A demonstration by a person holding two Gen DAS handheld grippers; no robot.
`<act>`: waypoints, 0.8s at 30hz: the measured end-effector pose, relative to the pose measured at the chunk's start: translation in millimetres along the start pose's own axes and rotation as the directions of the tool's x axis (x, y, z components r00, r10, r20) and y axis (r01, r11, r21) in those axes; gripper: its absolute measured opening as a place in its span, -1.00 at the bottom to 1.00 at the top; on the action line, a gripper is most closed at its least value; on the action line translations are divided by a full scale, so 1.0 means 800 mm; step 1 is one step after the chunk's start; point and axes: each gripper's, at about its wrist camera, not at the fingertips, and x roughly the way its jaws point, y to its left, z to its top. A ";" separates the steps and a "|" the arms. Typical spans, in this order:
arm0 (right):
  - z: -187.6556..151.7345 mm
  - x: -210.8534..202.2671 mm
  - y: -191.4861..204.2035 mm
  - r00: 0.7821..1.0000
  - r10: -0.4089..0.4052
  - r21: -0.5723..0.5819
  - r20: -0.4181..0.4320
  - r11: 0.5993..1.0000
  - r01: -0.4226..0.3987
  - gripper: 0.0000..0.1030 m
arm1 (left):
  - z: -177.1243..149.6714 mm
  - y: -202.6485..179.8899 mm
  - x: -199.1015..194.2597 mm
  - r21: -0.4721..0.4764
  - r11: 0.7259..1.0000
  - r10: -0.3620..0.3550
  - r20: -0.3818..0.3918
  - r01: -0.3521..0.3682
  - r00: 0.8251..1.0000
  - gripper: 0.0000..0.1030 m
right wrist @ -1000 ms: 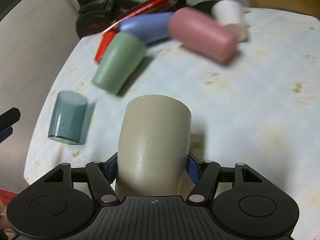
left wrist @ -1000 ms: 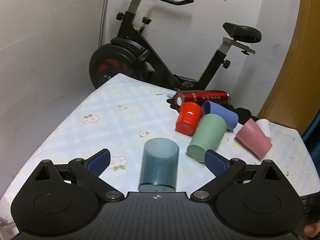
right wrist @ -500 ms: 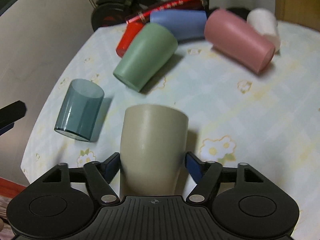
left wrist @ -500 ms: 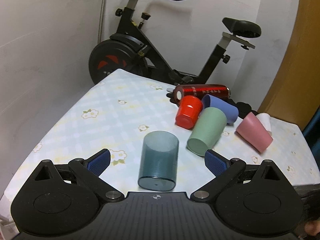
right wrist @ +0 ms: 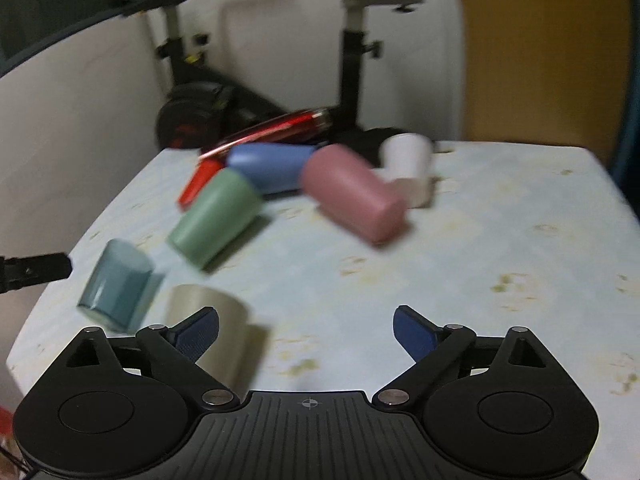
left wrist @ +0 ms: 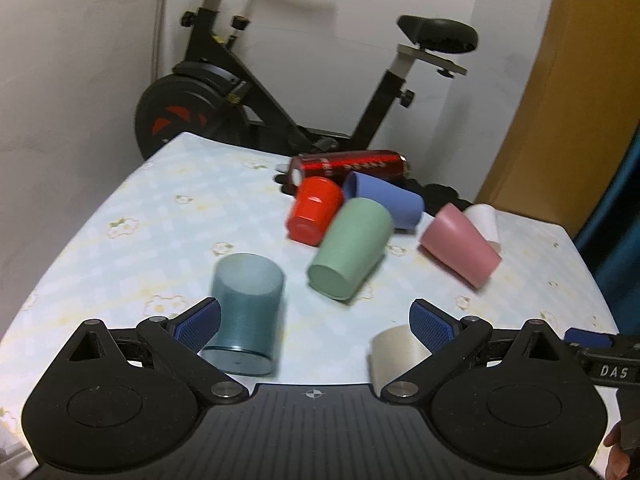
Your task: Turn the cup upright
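With both sets of jaws apart and empty, next target looks like the green plastic cup [right wrist: 216, 218] lying on its side ahead-left of the right gripper [right wrist: 306, 330]: approach square, clamp mid-body, rotate rim-up.

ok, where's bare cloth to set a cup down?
Free: right side of the table, right of the pink cup; also the far-left stretch beyond the teal cup. Crowded: the far middle, where the green cup, red cup and blue cup cluster.

Teal cup [left wrist: 246, 312], beige cup [right wrist: 212, 320], green cup [left wrist: 350, 248], pale blue floral tablecloth [left wrist: 160, 240]
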 end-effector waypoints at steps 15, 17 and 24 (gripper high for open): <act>-0.024 -0.035 -0.072 0.984 -0.136 0.108 0.114 0.986 0.124 0.80 | -0.003 -0.078 0.051 0.080 0.995 -0.052 -0.130 0.062 0.990 0.78; -0.026 -0.034 -0.075 0.983 -0.144 0.115 0.111 0.985 0.131 0.80 | -0.005 -0.082 0.062 0.068 0.995 -0.059 -0.162 0.071 0.985 0.78; -0.035 -0.029 -0.082 0.984 -0.160 0.136 0.085 0.980 0.147 0.80 | -0.019 -0.086 0.086 0.048 0.996 -0.065 -0.231 0.078 0.971 0.76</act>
